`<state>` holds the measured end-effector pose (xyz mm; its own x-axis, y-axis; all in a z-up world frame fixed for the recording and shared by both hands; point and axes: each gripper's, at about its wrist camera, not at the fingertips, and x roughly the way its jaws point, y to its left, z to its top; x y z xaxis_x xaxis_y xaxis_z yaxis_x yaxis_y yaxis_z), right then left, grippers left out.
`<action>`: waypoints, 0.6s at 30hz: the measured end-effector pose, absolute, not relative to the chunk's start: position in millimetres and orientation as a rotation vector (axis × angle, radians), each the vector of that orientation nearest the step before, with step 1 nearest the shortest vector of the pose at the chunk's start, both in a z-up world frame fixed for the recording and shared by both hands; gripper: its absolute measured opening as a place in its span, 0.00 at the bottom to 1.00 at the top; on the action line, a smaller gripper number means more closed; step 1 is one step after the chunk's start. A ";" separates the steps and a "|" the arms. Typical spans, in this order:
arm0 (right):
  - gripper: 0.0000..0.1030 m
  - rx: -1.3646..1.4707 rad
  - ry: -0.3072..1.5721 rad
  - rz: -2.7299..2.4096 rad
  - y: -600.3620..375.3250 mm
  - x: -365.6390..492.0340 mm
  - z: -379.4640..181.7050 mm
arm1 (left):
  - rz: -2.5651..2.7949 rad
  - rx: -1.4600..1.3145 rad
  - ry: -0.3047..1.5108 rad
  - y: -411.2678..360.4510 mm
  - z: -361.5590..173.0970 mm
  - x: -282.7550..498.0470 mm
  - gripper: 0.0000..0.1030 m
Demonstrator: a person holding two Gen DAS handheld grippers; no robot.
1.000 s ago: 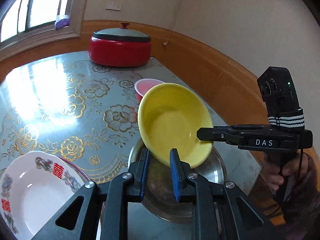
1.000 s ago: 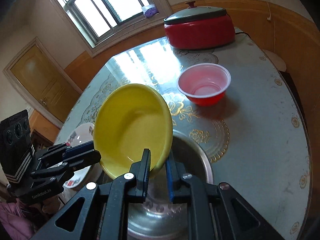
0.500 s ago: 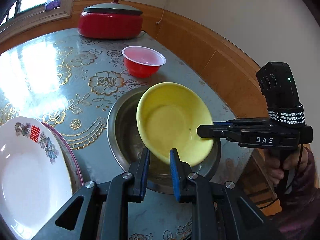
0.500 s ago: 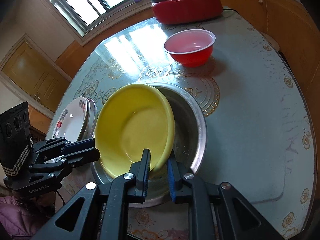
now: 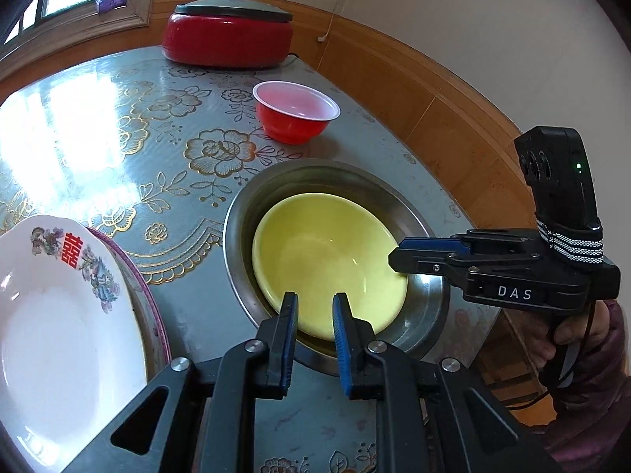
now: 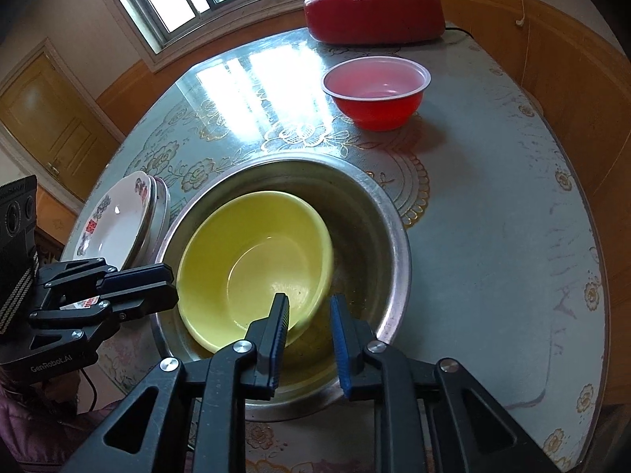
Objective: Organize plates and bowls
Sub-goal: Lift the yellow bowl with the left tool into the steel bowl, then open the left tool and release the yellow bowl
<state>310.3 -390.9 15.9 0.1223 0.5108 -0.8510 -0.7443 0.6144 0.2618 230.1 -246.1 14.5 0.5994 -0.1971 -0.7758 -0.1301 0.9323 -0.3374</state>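
Observation:
A yellow bowl lies inside a wide steel basin on the round table. My left gripper is open just over the bowl's near rim, not holding it. My right gripper is open at the bowl's right rim; it shows from the side in the left wrist view. A red plastic bowl stands beyond the basin. A white flowered plate tops a stack of plates left of the basin.
A red lidded electric pot stands at the table's far edge with a cord to the wall. Wood-panelled wall runs close along the right. The table edge curves near the basin. A window and a door lie beyond.
Both grippers lowered the tilted yellow bowl into the steel basin, then opened and let go of it. The bowl now rests flat in the basin.

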 end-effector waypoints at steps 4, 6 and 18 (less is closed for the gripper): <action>0.17 -0.306 1.075 0.902 -388.8 306.3 18.1 | -0.044 -0.377 0.937 -248.1 12.4 232.0 0.18; 0.16 -0.310 1.060 0.889 -389.9 306.8 18.8 | -0.043 -0.385 0.933 -246.7 11.5 231.8 0.18; 0.13 -0.292 1.040 0.864 -393.2 310.9 19.4 | 0.020 -0.366 0.922 -244.2 13.4 234.8 0.23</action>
<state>310.9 -393.2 19.4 0.2228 0.4845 -0.8460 -0.7426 0.6466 0.1747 234.8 -244.2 13.4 0.6082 -0.1386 -0.7816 -0.1726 0.9380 -0.3006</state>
